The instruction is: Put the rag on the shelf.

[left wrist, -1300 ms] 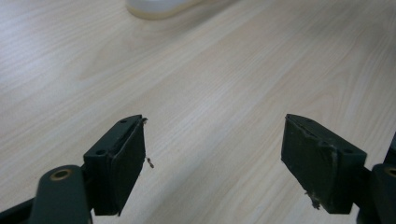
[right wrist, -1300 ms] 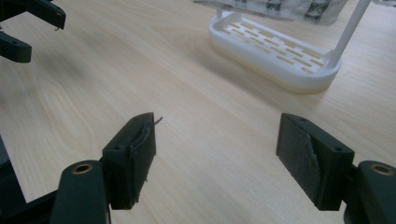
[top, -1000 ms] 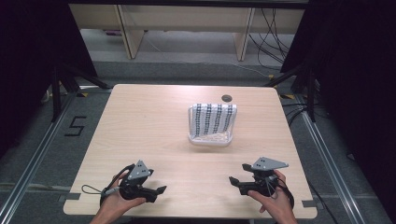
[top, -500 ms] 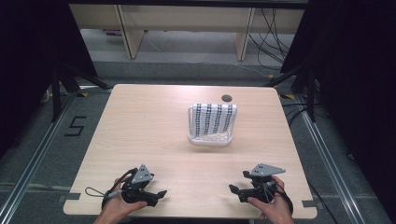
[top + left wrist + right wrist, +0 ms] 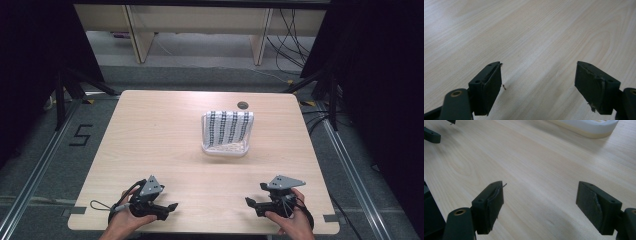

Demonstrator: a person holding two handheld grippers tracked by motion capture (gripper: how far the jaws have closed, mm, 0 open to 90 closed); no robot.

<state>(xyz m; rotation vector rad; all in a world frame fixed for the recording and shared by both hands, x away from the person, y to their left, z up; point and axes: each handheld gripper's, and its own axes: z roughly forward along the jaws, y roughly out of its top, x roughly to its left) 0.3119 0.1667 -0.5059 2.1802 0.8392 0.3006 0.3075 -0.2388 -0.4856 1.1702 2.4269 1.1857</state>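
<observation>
One table (image 5: pixel 150 140), one basket (image 5: pixel 225 149), one striped cloth (image 5: pixel 227 126), two grippers (image 5: pixel 170 206) (image 5: pixel 251 202).

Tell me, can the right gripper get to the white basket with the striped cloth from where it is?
Probably yes: the right gripper is open, and bare table lies between it and the basket.

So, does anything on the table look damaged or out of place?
Only small wear: the pad lining on the right claw is torn and peeling, with a loose thread at one tip. The striped cloth hangs neatly over the white tray. Nothing is spilled.
</observation>
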